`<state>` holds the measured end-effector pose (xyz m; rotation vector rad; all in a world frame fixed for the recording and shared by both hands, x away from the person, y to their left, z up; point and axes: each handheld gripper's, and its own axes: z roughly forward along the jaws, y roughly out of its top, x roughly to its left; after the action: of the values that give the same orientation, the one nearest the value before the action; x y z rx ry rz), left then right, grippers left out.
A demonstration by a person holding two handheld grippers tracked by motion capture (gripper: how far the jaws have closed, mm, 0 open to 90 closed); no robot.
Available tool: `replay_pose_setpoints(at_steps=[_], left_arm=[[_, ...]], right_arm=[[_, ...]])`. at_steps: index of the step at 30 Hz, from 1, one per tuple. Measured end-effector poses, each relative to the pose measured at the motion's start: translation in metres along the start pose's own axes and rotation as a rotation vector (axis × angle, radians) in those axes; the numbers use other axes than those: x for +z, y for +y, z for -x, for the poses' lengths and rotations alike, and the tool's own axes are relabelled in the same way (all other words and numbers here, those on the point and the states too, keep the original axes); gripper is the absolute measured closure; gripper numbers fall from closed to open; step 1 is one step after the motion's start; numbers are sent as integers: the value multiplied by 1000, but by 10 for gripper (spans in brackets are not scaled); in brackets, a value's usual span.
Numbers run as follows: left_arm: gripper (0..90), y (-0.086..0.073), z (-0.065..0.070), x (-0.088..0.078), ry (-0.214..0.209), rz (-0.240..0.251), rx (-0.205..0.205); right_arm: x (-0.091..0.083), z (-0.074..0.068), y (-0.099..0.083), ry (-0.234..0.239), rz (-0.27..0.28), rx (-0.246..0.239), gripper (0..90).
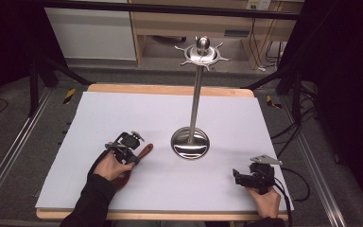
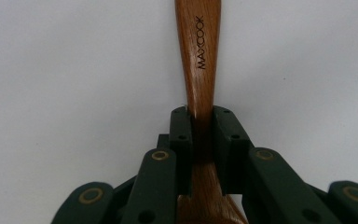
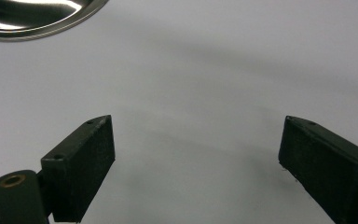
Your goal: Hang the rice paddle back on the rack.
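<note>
wooden utensil (image 2: 198, 60) lies flat on the white table cover (image 1: 123, 113) at the near left, its "maxcook" handle pointing up-right toward the stand. left gripper (image 1: 128, 150) sits over it, jaws pressed in on the narrow neck of the handle, both pads (image 2: 182, 140) touching wood in the left gripper view; whether it is a spoon or a spatula i cannot tell, the broad end is under the hand. right gripper (image 1: 246, 178) rests at the near right corner, well apart from the utensil, fingers (image 3: 81, 163) spread wide with nothing but bare cover between them. farther in, mid-table, a steel utensil stand (image 1: 190, 143): round dished base, upright pole, hook ring (image 1: 202, 53) at the top, no utensil on it. judgement: the grasp is made, the lift not yet; utensil seems to be on the table. left to do, likely: raise it, carry it to the ring, hang it on a hook.
</note>
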<state>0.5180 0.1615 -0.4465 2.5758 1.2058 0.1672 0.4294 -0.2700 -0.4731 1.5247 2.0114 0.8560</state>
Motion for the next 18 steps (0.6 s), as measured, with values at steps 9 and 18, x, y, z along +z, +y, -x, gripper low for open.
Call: replay_pose_setpoints(at_steps=[9,18], left_arm=[[783,-8,5,-10,21,54,18],[784,-23,3,-27,7,174,-5]], right_arm=[[-1,1,0,3,0,2,110],[-1,0,0,2,-1,21,110]])
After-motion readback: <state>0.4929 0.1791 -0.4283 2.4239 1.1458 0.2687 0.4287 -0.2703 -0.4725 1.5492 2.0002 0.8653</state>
